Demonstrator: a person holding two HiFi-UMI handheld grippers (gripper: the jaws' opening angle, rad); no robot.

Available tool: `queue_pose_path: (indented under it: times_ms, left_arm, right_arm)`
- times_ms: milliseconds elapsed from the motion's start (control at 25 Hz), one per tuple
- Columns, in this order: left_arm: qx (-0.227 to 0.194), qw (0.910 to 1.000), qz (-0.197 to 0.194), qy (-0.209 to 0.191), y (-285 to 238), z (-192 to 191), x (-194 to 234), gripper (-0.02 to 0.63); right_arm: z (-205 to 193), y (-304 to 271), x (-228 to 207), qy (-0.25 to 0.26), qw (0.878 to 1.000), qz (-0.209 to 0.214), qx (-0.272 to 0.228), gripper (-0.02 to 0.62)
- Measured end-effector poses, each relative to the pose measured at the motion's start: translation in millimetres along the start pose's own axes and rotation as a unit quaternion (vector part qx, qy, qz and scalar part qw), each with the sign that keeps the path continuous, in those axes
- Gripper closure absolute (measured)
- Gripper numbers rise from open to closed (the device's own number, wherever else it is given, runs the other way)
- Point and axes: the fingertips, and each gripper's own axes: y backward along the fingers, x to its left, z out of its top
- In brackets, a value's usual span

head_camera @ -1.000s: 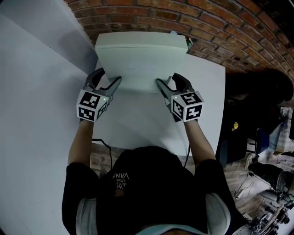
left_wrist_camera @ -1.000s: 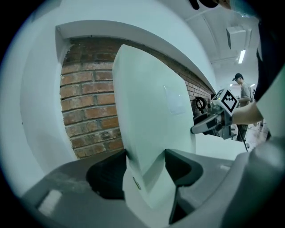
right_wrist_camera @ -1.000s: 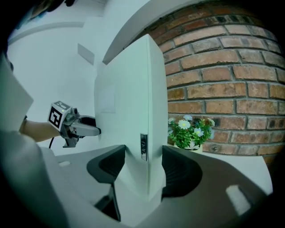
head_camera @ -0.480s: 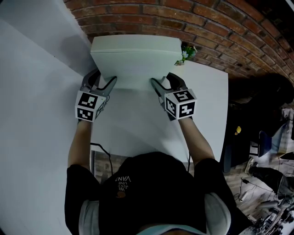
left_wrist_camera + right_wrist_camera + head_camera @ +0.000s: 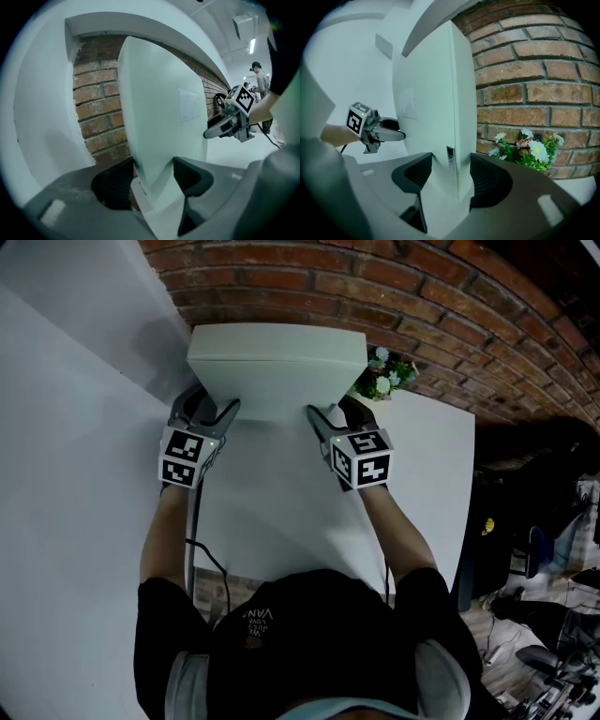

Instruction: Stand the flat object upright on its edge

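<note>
A large flat white box [image 5: 277, 367] is held up over the white table [image 5: 281, 512], close to the brick wall. Its broad face is towards the person and a narrow side faces upward. My left gripper [image 5: 214, 411] is shut on the box's lower left corner. In the left gripper view the box [image 5: 159, 117] fills the gap between both pads of that gripper [image 5: 152, 183]. My right gripper [image 5: 326, 418] is shut on the lower right corner. In the right gripper view its pads press on both faces of the box [image 5: 436, 103], and the gripper [image 5: 450, 180] shows around it.
A small plant with white flowers [image 5: 382, 373] stands on the table against the brick wall [image 5: 422, 296], just right of the box, and the plant [image 5: 525, 147] also shows in the right gripper view. A white wall panel [image 5: 75, 427] runs along the left. A cable [image 5: 211, 554] hangs off the table's near edge.
Both grippers have carried the box farther across the table towards the brick wall. The flowering plant, mostly hidden a second ago, now shows beside the box's right corner.
</note>
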Motion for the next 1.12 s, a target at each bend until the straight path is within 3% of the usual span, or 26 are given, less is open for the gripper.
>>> queue_pose_path:
  times_ms: [1120]
  left_arm:
    - [-0.004,1.0000,0.000,-0.003,-76.4,-16.7,50.5,0.334]
  right_arm:
    - [8.5,-71.5,-41.3,-0.011,1.000,-0.011,-0.004,0.342]
